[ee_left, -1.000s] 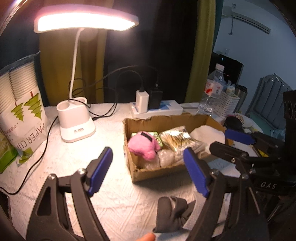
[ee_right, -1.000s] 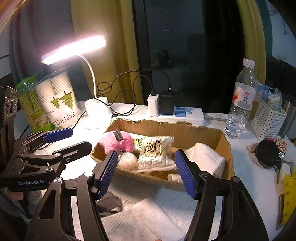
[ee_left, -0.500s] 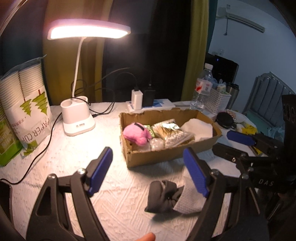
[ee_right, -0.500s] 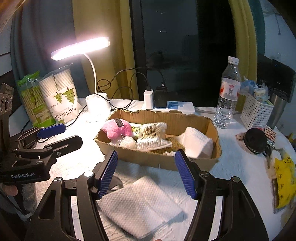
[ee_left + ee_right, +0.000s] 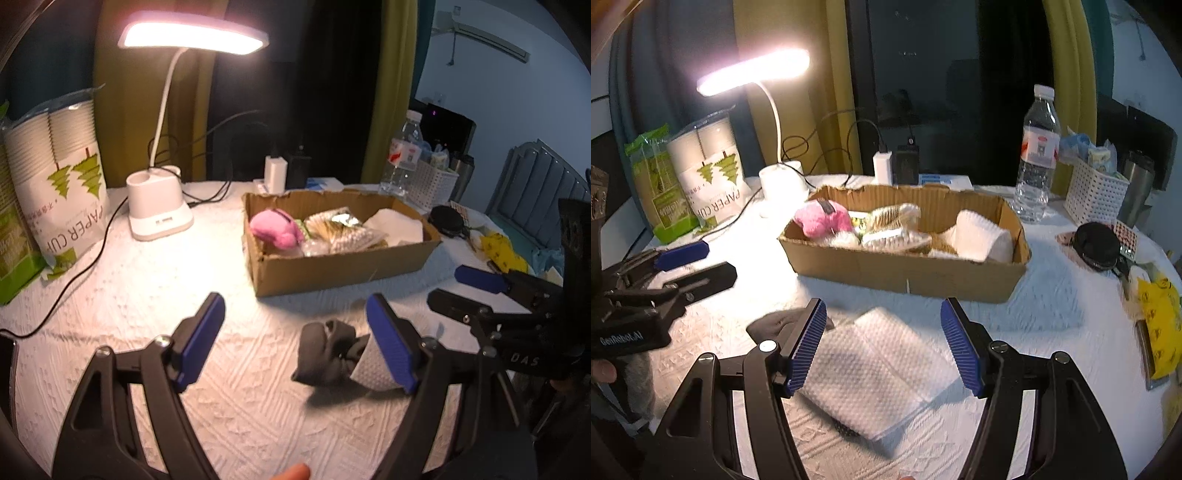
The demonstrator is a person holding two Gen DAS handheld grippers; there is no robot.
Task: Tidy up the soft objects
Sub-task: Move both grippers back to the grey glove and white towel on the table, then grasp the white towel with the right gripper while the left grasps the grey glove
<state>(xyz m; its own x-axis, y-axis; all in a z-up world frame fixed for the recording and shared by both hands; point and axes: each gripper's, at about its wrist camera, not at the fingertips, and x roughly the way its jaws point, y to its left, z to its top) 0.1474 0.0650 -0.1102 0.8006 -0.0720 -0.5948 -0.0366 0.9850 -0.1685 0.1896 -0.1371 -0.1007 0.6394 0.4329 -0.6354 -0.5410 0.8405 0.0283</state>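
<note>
Before box (image 5: 905, 273) front edge | both grippers (image 5: 295, 343) (image 5: 882, 343) spread | folded towel (image 5: 875, 369), dark cloth (image 5: 325, 354)

Cup sleeve print: the paper cup bag (image 5: 62, 192) read "PAPER CUP", letters running sideways beside green tree shapes; smaller print under it was too fine to read.
Left tongs body: the left tongs (image 5: 631, 338) carried "GenRobot.AI" in white.
Right tongs body: the right tongs (image 5: 524, 360) showed "DAS".
Bottle label: the water bottle (image 5: 1036, 147) label was unreadable.
</note>
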